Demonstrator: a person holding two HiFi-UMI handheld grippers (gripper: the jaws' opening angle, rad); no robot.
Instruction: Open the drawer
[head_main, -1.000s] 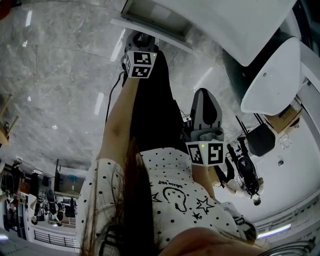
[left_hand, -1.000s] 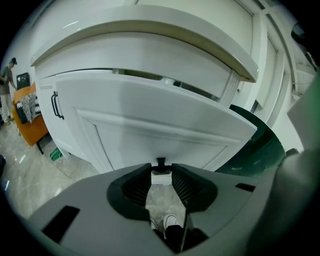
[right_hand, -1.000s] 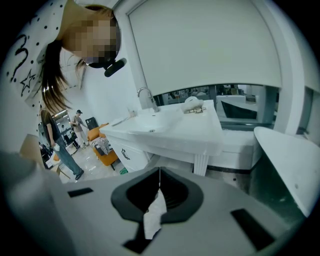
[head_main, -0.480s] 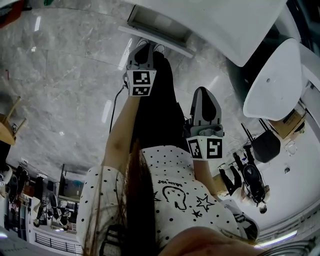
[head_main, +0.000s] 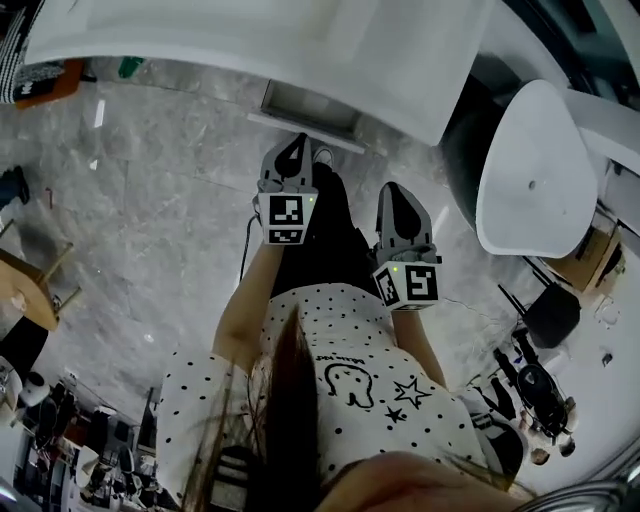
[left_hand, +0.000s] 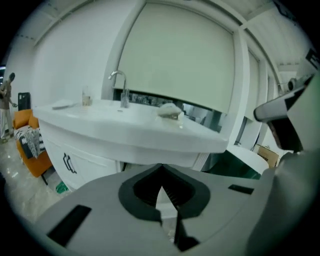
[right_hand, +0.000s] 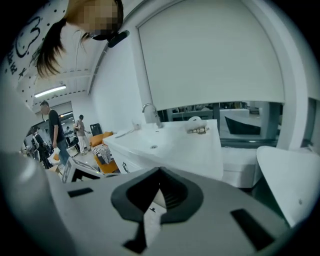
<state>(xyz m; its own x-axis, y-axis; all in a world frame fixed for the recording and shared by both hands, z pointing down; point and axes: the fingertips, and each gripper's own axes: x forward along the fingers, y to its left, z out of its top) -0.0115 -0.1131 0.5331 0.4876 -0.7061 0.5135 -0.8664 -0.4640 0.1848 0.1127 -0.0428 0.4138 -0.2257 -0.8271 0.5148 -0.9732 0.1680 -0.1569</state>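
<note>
The drawer (head_main: 305, 108) stands pulled out from under the white counter (head_main: 250, 40); its grey inside shows from above in the head view. My left gripper (head_main: 297, 142) hangs in the air just short of the drawer's front edge, not touching it. Its jaws are shut with nothing between them, as the left gripper view (left_hand: 161, 172) shows. My right gripper (head_main: 392, 192) floats lower and to the right, over the person's dark trouser leg. In its own view the right gripper (right_hand: 160, 172) is also shut and empty. Both point towards the counter.
A tap (left_hand: 120, 87) and small items sit on the counter top. A cabinet door with a black handle (left_hand: 68, 163) lies left of the drawer. A white rounded table (head_main: 535, 170) stands right, a wooden stool (head_main: 30, 290) left. People (right_hand: 52, 127) stand far off.
The left gripper has come away from the drawer's front edge and risen towards the person. The right gripper has risen a little. The counter now fills more of the head view.
</note>
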